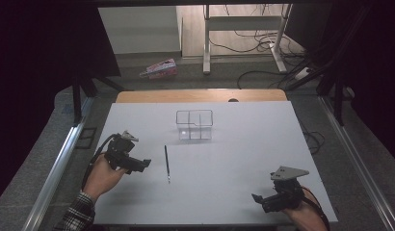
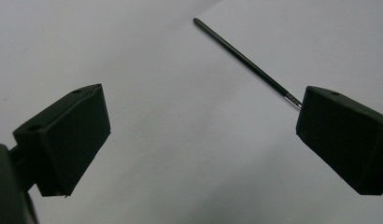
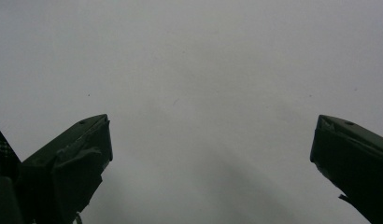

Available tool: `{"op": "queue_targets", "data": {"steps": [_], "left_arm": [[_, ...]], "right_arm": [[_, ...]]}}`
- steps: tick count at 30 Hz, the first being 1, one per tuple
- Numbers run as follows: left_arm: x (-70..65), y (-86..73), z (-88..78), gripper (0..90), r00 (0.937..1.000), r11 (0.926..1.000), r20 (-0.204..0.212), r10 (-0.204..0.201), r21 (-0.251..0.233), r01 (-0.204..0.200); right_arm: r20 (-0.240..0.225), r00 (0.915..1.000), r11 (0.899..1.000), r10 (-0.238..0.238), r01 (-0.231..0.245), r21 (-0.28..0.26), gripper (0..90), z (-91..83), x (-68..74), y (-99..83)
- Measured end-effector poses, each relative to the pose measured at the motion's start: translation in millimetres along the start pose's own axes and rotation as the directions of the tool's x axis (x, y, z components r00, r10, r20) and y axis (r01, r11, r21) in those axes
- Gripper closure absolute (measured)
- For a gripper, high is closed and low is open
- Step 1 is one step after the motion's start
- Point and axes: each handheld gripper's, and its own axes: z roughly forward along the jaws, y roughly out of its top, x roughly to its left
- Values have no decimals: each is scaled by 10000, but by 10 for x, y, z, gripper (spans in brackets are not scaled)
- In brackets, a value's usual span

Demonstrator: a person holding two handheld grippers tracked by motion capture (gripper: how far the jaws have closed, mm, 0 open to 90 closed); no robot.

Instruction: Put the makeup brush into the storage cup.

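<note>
A thin black paintbrush (image 1: 166, 163) lies flat on the white table (image 1: 243, 144), left of centre, its metal tip toward the near edge. My left gripper (image 1: 142, 165) hovers just left of it, open and empty. In the left gripper view the paintbrush (image 2: 241, 58) runs diagonally past the right jaw, and the left gripper (image 2: 201, 140) has only bare table between its jaws. My right gripper (image 1: 258, 199) sits near the table's front right corner, open, with nothing in it. The right gripper (image 3: 210, 163) looks down on plain white surface.
A clear plastic box (image 1: 194, 124) with compartments stands at the middle back of the table. A wooden board edge (image 1: 200, 95) shows behind the table. Cables (image 1: 263, 45), a desk frame and a pink packet (image 1: 160, 69) lie on the floor beyond.
</note>
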Motion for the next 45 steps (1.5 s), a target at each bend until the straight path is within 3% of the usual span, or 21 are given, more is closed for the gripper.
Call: {"op": "queue_targets", "data": {"steps": [16, 31, 45], "left_arm": [[-65, 251, 45, 36, 9999, 9995, -43, 162, 268, -160], [-232, 554, 201, 42, 9987, 9964, -120, 500, 698, -490], [-333, 691, 361, 44, 9973, 9932, -266, 688, 962, -659]], "right_arm": [[52, 9999, 9999, -121, 120, 89, 0, -4, 11, 5], [82, 9998, 9989, -192, 188, 433, 0, 12, 25, 6], [191, 9994, 9973, -303, 290, 673, 0, 26, 36, 2]]}}
